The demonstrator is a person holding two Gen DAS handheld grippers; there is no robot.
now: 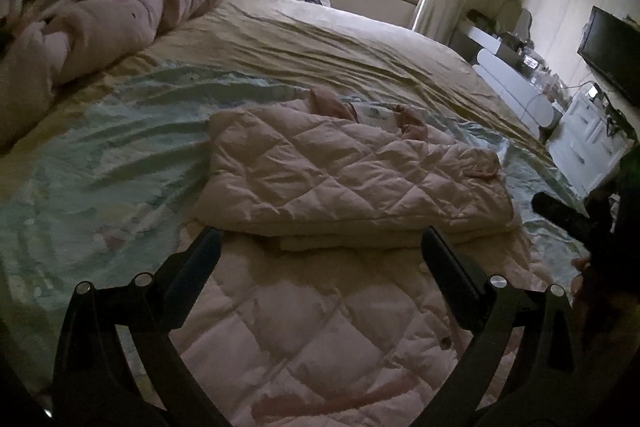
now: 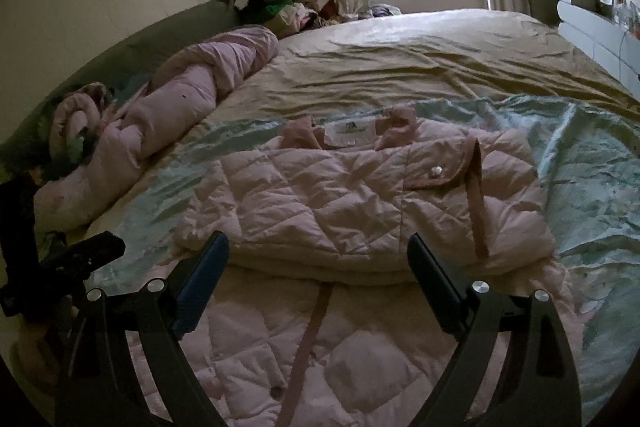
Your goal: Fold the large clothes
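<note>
A pale pink quilted jacket [image 1: 352,167] lies on the bed, its upper part folded into a thick stack and its lower part spread flat toward me. In the right wrist view the jacket [image 2: 360,203] shows a collar label, a snap pocket and a pink placket strip. My left gripper [image 1: 320,243] is open and empty, just above the flat lower part, at the near edge of the fold. My right gripper [image 2: 318,247] is open and empty at the same edge. The other gripper shows at each view's side: the right one [image 1: 568,219], the left one [image 2: 80,259].
The jacket rests on a light green sheet [image 1: 100,167] over a beige sheet [image 2: 420,67]. A rolled pink duvet [image 2: 180,99] lies along the left by the headboard. A clothes pile [image 2: 296,3] sits near the window. White drawers and a TV [image 1: 612,51] stand on the right.
</note>
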